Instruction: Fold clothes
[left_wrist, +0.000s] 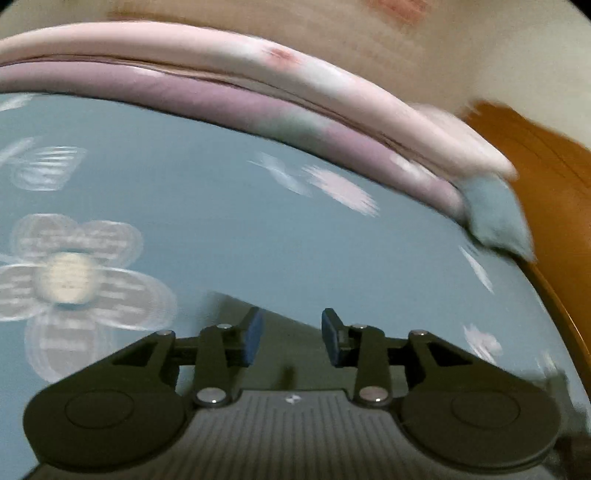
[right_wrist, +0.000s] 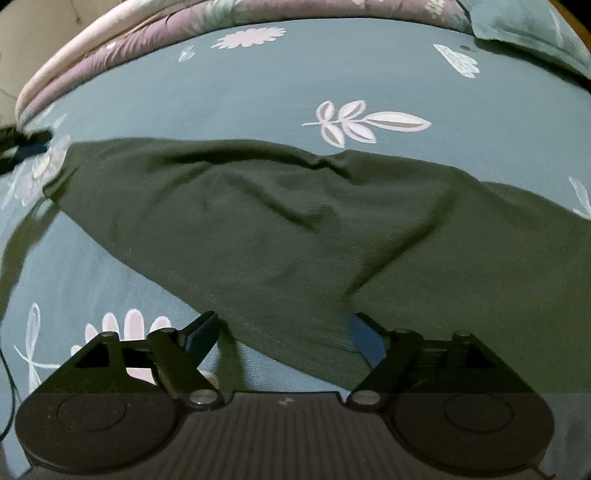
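Observation:
A dark green garment (right_wrist: 280, 221) lies spread and wrinkled across a blue floral bedsheet (right_wrist: 332, 74), reaching from the left to the right edge of the right wrist view. My right gripper (right_wrist: 283, 338) is wide open just above the garment's near hem, which runs between its blue-padded fingers (right_wrist: 201, 334). In the left wrist view a corner of the same dark green cloth (left_wrist: 288, 350) shows under my left gripper (left_wrist: 291, 339), which is open with a clear gap between its pads. That view is blurred by motion.
A folded pink and purple quilt (left_wrist: 221, 85) lies along the far side of the bed, with a blue pillow corner (left_wrist: 495, 214) at its end. An orange wooden bed frame (left_wrist: 546, 177) edges the right. A thin dark cable (right_wrist: 7, 369) hangs at the left.

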